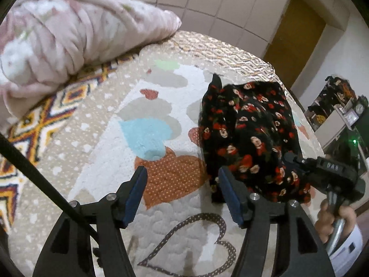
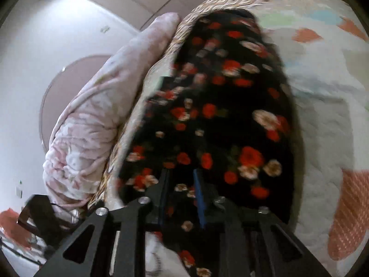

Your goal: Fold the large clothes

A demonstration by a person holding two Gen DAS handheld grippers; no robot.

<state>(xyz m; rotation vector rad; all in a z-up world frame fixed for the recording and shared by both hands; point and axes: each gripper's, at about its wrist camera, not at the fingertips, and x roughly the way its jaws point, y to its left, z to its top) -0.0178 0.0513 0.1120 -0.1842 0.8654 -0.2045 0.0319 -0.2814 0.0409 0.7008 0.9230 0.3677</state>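
A black garment with red and cream flowers (image 1: pixel 249 133) lies bunched on the quilted bedspread (image 1: pixel 161 97), right of centre in the left wrist view. My left gripper (image 1: pixel 181 173) is open and empty, just left of the garment's near edge, above an orange heart patch. My right gripper (image 1: pixel 290 159) comes in from the right and is shut on the garment's near right edge. In the right wrist view the garment (image 2: pixel 219 115) fills the middle and its cloth is pinched between the nearly closed blue-padded fingers of my right gripper (image 2: pixel 181 173).
A rolled pink blanket (image 1: pixel 69 37) lies at the bed's far left; it also shows in the right wrist view (image 2: pixel 96 120). A patterned rug-like cover (image 1: pixel 46 120) borders the left. A wardrobe and a door stand behind, with shelves (image 1: pixel 334 106) at the right.
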